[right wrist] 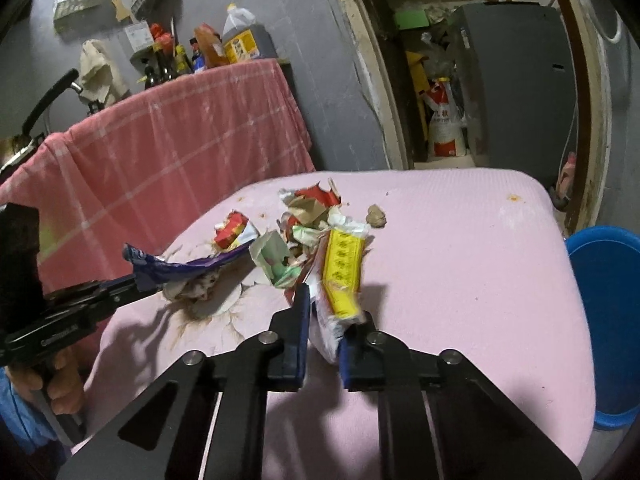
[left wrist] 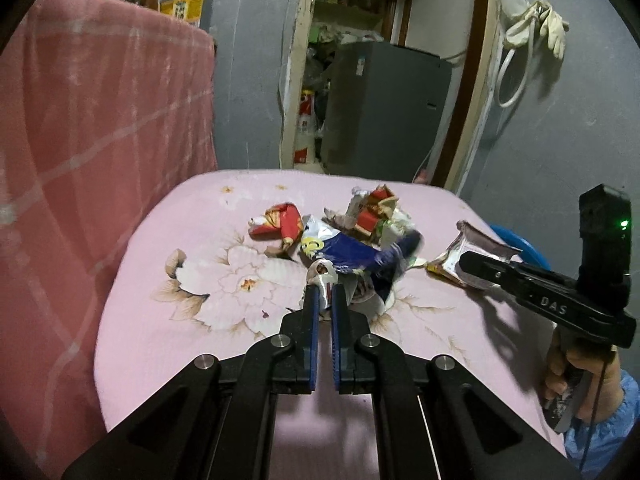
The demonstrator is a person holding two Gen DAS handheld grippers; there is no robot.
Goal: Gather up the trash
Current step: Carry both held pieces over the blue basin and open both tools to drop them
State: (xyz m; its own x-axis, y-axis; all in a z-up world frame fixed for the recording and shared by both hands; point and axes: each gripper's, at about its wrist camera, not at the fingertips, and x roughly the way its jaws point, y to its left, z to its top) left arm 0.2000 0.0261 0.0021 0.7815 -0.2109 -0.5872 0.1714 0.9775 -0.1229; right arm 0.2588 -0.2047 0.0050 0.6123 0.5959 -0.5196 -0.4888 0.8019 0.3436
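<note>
Yellow wrapper (right wrist: pixel 340 276), long axis pointing away, clamped in right hand-held gripper (right wrist: pixel 324 312).

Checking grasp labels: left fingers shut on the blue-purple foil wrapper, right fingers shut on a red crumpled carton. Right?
Not quite. The right gripper is shut on the yellow-and-white plastic wrapper, not a red carton; the right wrist view shows it. The left gripper does hold the blue-purple foil wrapper.
</note>
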